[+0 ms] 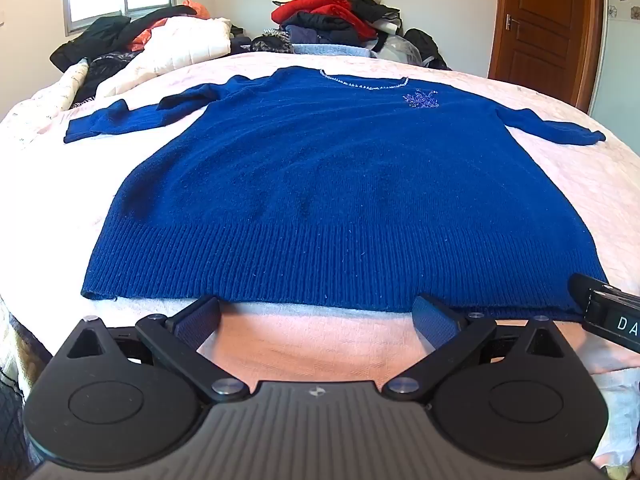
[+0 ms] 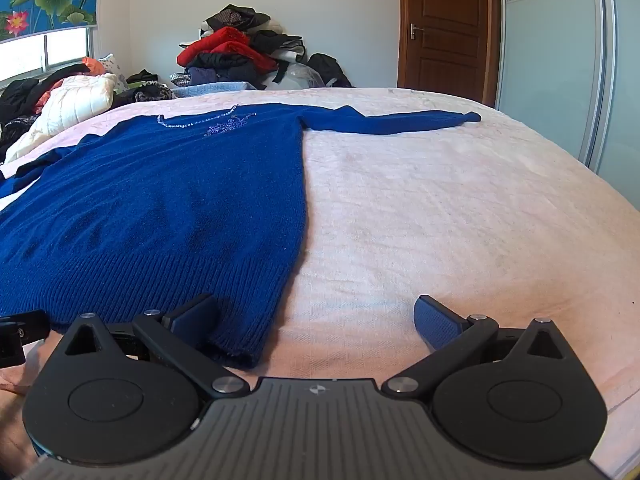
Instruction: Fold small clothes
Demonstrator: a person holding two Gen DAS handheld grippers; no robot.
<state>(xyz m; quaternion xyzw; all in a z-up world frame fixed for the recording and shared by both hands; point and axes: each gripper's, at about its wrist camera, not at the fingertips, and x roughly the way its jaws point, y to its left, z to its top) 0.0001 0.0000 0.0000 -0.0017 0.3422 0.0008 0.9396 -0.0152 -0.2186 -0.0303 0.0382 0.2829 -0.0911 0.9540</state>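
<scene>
A blue knit sweater (image 1: 328,184) lies flat and face up on the pink bed cover (image 1: 312,344), sleeves spread to both sides, hem toward me. It also shows in the right wrist view (image 2: 160,208), filling the left half. My left gripper (image 1: 316,316) is open and empty, just in front of the middle of the hem. My right gripper (image 2: 316,316) is open and empty at the sweater's right hem corner, its left finger (image 2: 196,316) over the ribbed edge. The right gripper's body shows at the right edge of the left wrist view (image 1: 604,312).
A pile of clothes (image 1: 336,12) rises beyond the bed's far edge. More garments and a white quilt (image 1: 168,44) lie at the far left of the bed. A wooden door (image 2: 444,24) stands at the back right. Bare bed cover (image 2: 460,208) spreads right of the sweater.
</scene>
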